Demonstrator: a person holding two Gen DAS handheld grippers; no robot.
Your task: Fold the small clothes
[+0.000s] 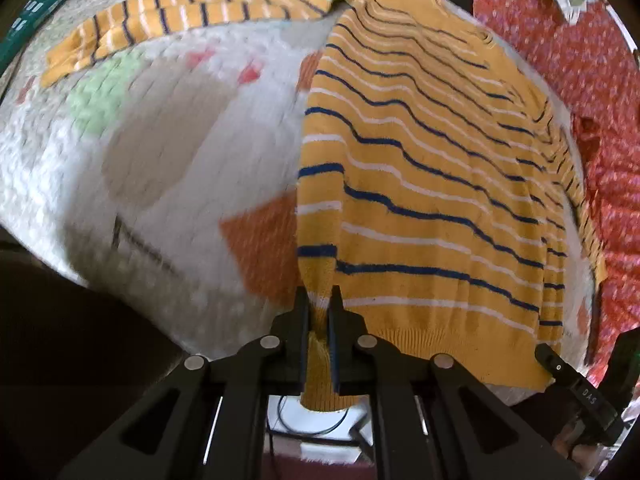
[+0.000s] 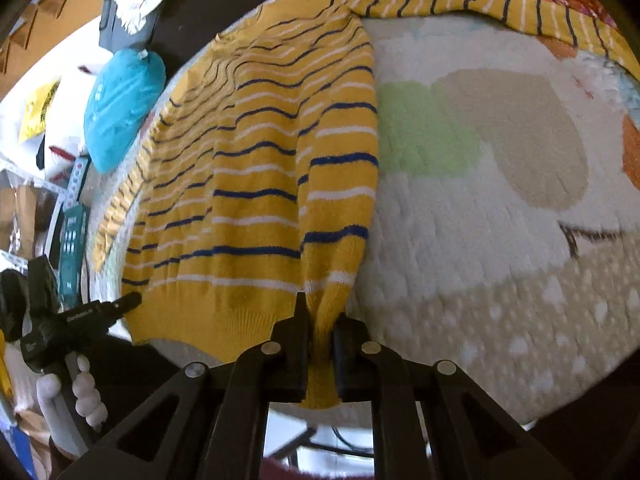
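Observation:
A yellow knit sweater [image 1: 420, 168] with navy and white stripes lies on a fluffy patterned rug [image 1: 160, 152]. Its body runs away from me and one sleeve [image 1: 192, 12] stretches out to the far left. My left gripper [image 1: 319, 300] is shut on the sweater's hem at its left corner. In the right wrist view my right gripper [image 2: 322, 312] is shut on the hem of the same sweater [image 2: 260, 168] at its right corner, with a sleeve [image 2: 500, 0] reaching far right. Each gripper shows at the edge of the other's view, the right [image 1: 576, 392] and the left [image 2: 72, 320].
The rug [image 2: 480, 220] has green, beige and orange patches. Red floral cloth [image 1: 560, 40] lies at the right. A teal bag [image 2: 120, 108], boxes and shelves stand at the left in the right wrist view. A green box [image 1: 36, 16] sits far left.

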